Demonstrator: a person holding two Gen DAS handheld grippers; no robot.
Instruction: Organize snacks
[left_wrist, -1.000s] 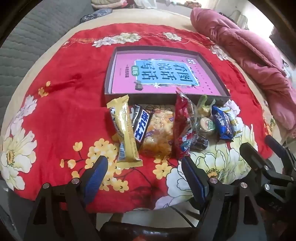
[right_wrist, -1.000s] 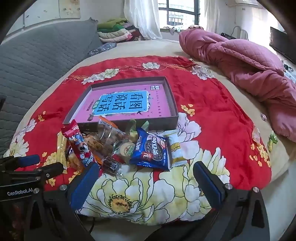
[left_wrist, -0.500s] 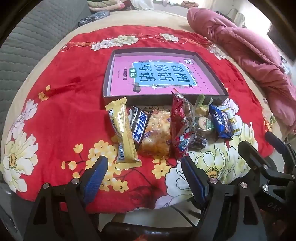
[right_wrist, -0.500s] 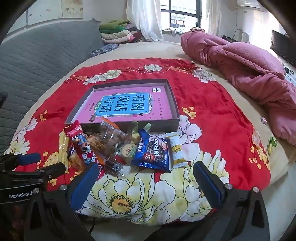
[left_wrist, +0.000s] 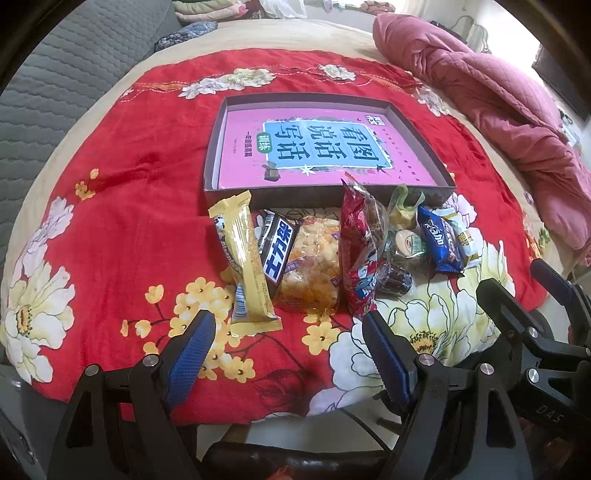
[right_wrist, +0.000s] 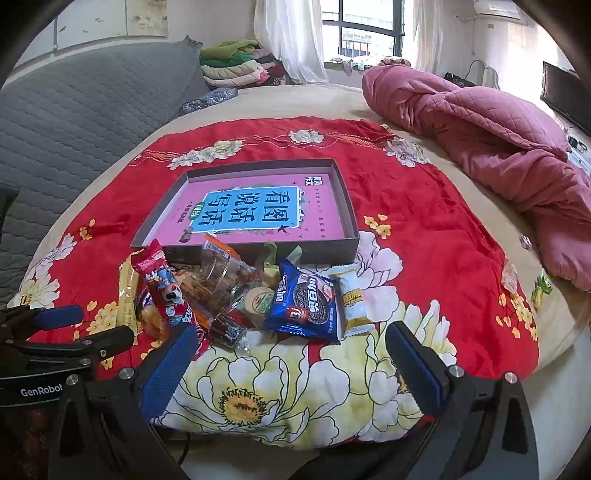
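Left wrist view: pink quilt bunched at upper right, shallow box mid-frame on the red floral cloth, snacks heaped against its near wall. Left gripper hangs spread wide and empty, the yellow bar just above its left fingertip. Right wrist view: right gripper also spread, blue cookie pack centre frame, just above the fingers.

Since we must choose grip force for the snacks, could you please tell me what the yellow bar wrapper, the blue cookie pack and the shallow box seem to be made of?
Yellow bar wrapper: apparently thin plastic film, glossy, with crimped ends. Blue cookie pack: likely the same sort of shiny film, creased and catching light. Shallow box: seemingly matte grey-brown cardboard with stiff, straight walls; the pink printed sheet inside looks like paper.
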